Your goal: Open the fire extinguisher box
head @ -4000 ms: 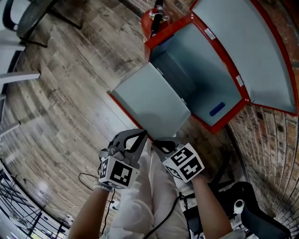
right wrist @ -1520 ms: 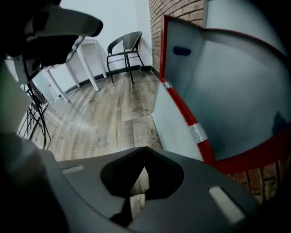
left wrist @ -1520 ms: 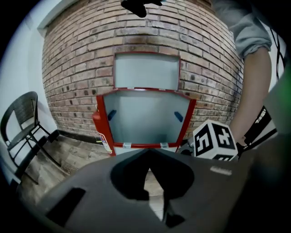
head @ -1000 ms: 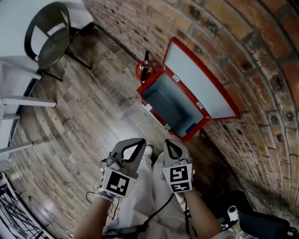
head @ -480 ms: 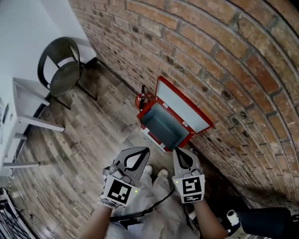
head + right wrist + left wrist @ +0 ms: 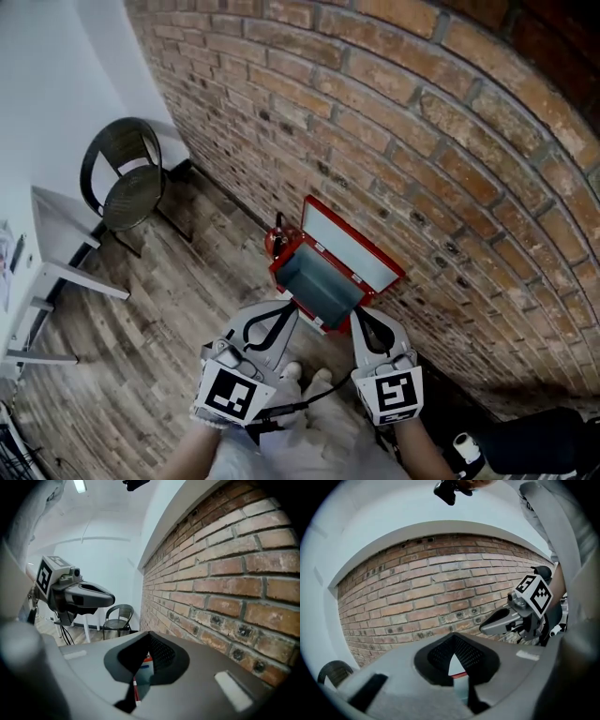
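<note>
The red fire extinguisher box (image 6: 322,284) stands on the wood floor against the brick wall, its lid (image 6: 353,251) swung up and its pale grey inside showing. A red extinguisher (image 6: 275,242) stands just left of it. My left gripper (image 6: 289,310) and right gripper (image 6: 361,317) are held side by side high above the floor, both shut with nothing between the jaws and well clear of the box. In the left gripper view the shut left gripper (image 6: 452,635) points at the wall, with the right gripper (image 6: 483,627) beside it. The right gripper view shows a sliver of the box (image 6: 144,668) through the jaw gap.
A dark mesh chair (image 6: 127,183) stands at the left by the brick wall (image 6: 450,150), also seen as the chair (image 6: 117,617) in the right gripper view. A white table (image 6: 58,248) is at the far left. A cable trails below the grippers.
Both grippers have risen together, still shut and empty. The open box now looks smaller and farther below, and more of the brick wall fills the head view.
</note>
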Demonstrator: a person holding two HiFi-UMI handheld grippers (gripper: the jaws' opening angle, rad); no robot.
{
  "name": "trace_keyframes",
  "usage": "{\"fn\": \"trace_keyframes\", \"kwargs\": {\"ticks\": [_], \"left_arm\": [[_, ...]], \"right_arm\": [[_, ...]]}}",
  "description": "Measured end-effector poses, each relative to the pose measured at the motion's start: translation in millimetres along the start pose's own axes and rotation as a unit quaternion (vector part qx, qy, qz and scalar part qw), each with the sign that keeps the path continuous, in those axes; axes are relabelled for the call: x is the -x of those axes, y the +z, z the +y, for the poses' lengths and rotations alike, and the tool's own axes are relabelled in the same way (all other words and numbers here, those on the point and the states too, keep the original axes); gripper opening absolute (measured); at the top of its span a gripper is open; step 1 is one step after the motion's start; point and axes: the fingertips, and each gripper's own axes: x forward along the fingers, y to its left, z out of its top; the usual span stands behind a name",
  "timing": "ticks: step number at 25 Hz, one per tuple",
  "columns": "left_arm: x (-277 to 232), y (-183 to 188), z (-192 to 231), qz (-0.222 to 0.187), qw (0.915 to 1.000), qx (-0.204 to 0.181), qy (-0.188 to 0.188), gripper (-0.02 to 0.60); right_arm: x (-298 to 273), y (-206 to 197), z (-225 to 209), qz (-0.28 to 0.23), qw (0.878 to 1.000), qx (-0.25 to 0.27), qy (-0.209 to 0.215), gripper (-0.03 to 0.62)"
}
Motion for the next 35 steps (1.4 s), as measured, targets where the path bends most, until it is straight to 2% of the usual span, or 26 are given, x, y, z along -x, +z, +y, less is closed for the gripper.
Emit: {"fn": "trace_keyframes", "kwargs": {"ticks": [5,11,23,35], "left_arm": [[7,19,7,-0.003,0.9999,-0.007,0.007,-0.002],[10,35,6,-0.009,0.9999,-0.013,-0.004,-0.002],[11,51,15,-0.037,0.9991,-0.019,0.011,-0.002],[4,49,18,-0.036,0.9992,-0.017,0.004,-0.002]], "right_arm": [[13,24,-9,-0.021,1.000,-0.005,-0.013,0.009],[24,44,-16,-0.038,0.999,0.006,-0.020,0.009],[28,56,-18,-0.037,0.999,0.029,-0.019,0.009],[24,64,-20,-0.046,0.998,0.037,-0.025,0.009]]}}
